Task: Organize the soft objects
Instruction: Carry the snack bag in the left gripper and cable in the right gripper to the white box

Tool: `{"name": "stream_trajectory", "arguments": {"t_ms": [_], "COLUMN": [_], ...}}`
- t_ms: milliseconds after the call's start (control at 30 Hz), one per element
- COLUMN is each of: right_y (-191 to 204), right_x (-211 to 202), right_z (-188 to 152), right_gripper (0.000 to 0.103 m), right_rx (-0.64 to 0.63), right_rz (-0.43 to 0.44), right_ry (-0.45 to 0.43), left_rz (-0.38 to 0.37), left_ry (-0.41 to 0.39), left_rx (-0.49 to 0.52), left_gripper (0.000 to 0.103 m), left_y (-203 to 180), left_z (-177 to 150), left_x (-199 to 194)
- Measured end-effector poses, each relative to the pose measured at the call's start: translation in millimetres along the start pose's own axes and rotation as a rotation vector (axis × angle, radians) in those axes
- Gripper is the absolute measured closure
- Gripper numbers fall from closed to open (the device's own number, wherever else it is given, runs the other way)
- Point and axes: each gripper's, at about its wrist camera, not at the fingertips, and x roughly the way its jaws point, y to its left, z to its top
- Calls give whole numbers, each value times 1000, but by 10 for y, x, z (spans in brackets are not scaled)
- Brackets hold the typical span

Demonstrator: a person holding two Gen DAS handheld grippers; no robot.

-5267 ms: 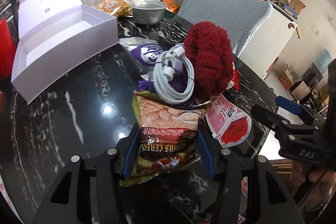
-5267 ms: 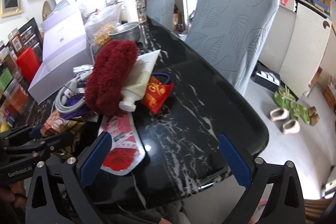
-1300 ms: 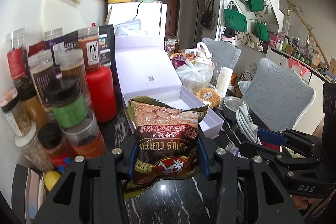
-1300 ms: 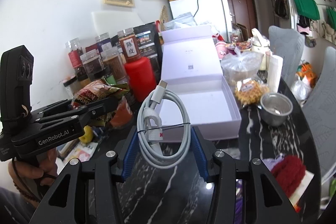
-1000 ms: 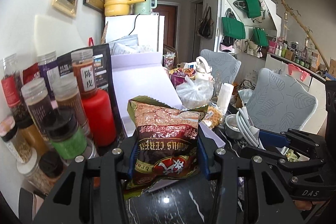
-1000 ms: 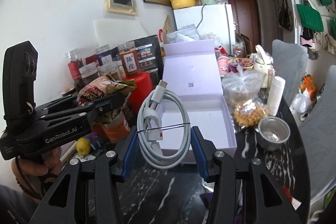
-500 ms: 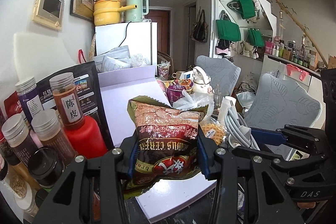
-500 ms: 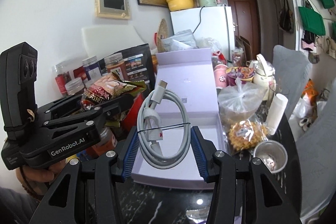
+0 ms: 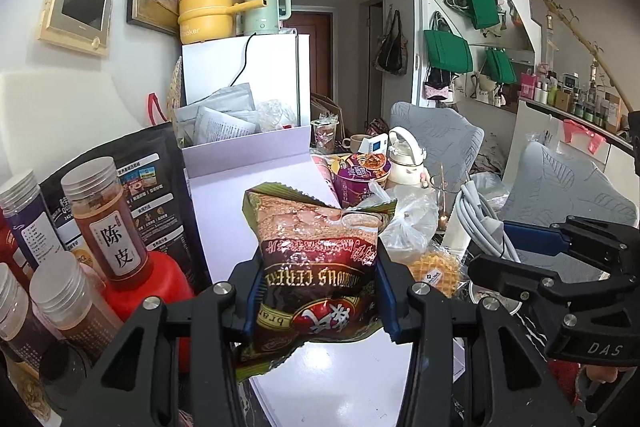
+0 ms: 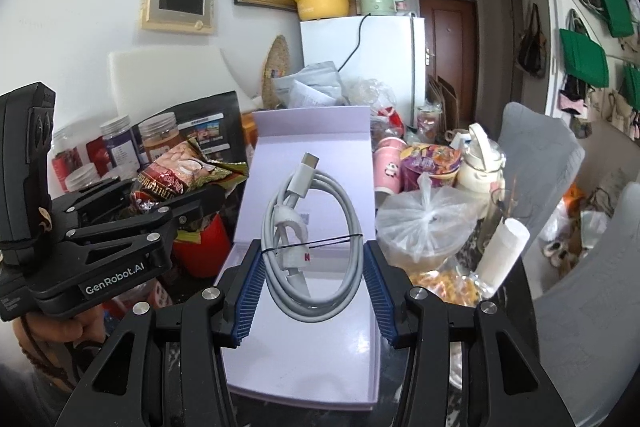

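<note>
Both loads were carried fwd over the white box [image 10: 312, 347]. Snack bag [image 9: 316, 267] clamped by left gripper [image 9: 318, 301], coiled cable [image 10: 310, 239] by right gripper [image 10: 312, 291]. Step: transport; next, lowering & release reqd.

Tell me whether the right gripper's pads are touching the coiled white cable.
Touching. The right wrist view shows the right gripper with both blue pads pressed against the sides of the coiled white cable, holding it up above the open white box.

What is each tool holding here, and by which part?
Left tool clamps the snack bag across its lower half. Right tool grips the coiled cable by the coil's two sides.
</note>
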Motion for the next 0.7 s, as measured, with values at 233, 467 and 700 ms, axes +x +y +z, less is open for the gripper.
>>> {"name": "stream_trajectory", "arguments": {"t_ms": [233, 467, 700], "right_y": [-57, -81, -100], "right_x": [286, 531, 724], "right_z": [0, -32, -49], "right_gripper": [55, 55, 55], "right_rx": [-10, -14, -18], "right_rz": [-20, -38, -63], "right_ry": [53, 110, 157], "left_rz": [2, 17, 40], "left_ry": [62, 132, 190], "left_rx": [-4, -21, -22], "left_gripper": [58, 58, 58], "left_y": [64, 148, 186], "left_z": [-59, -141, -232], "left_x": [309, 590, 831]}}
